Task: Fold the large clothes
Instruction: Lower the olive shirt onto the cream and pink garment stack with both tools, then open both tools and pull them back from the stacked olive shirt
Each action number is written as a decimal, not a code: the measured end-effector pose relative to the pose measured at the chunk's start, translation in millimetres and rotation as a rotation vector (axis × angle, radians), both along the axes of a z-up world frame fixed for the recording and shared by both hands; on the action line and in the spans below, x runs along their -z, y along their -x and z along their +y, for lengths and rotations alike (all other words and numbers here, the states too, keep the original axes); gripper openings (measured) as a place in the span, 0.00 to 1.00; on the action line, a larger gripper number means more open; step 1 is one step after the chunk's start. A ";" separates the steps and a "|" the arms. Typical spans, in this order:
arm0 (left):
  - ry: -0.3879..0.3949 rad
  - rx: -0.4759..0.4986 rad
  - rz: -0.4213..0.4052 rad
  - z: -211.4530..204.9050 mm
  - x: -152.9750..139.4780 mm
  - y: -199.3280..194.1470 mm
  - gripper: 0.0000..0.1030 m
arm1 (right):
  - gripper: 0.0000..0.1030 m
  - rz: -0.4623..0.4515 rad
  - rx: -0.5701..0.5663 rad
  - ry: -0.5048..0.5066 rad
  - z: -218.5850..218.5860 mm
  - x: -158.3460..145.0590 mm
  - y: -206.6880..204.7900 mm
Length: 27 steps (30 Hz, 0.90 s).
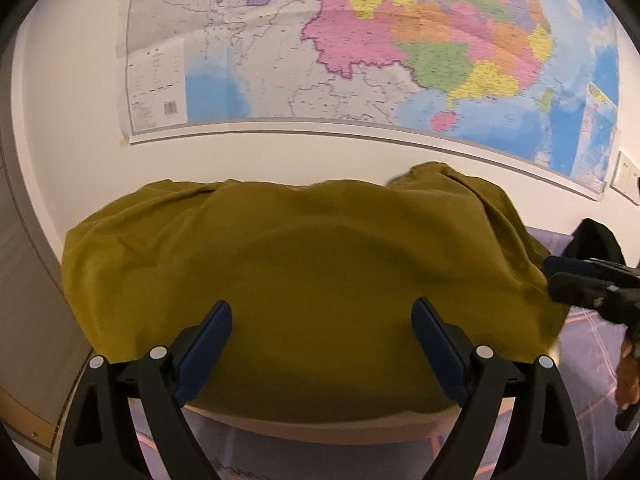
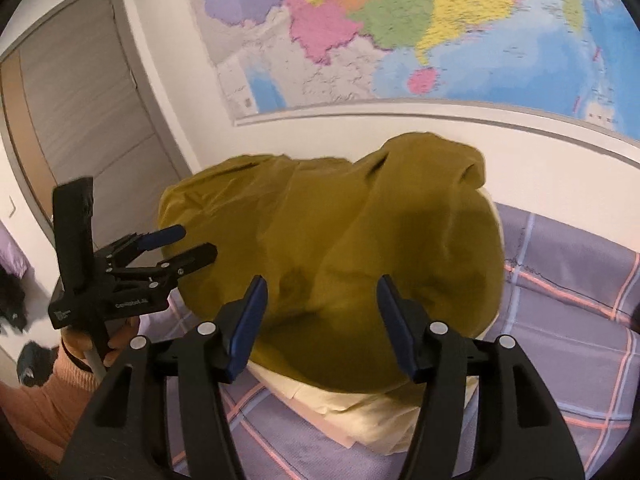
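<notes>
Mustard-yellow cloth garment [image 1: 312, 272] lies bunched over pale wooden surface [image 1: 320, 424] on plaid purple bed [image 2: 560, 280], both left tongs [image 1: 322, 334] & right tongs [image 2: 322, 320] released, nothing gripped; prob. best to pinch near-edge corners w/ both, then fold evenly.

No readable text on anything.

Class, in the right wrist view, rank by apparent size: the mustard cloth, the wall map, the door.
1. Wall map, though cropped
2. Mustard cloth, looks close to the map and nearer the camera, so that order is unsure
3. Door
</notes>
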<state>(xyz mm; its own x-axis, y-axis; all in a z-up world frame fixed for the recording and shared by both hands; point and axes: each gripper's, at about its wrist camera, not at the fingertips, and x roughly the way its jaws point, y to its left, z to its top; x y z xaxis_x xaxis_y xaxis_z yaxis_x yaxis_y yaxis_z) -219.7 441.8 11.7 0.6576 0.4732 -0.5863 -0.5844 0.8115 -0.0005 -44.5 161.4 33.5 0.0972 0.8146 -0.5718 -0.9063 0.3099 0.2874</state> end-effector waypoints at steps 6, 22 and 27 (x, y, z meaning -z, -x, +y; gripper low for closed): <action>-0.010 -0.005 0.040 -6.8 7.5 -6.3 0.85 | 0.60 -0.009 -0.038 0.083 18.6 28.3 5.3; 0.022 -0.010 0.019 -38.3 -3.1 7.8 0.92 | 0.74 -0.012 -0.006 0.018 -6.8 11.7 18.1; 0.023 -0.007 0.017 -51.5 -0.4 8.0 0.93 | 0.79 -0.046 0.000 0.021 -15.1 10.4 28.0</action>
<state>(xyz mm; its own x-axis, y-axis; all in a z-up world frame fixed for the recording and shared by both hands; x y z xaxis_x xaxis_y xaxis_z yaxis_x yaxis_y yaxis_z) -227.7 390.3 12.2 0.6442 0.4642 -0.6078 -0.5900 0.8074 -0.0088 -72.5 146.3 23.1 0.1235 0.8026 -0.5836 -0.9184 0.3152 0.2392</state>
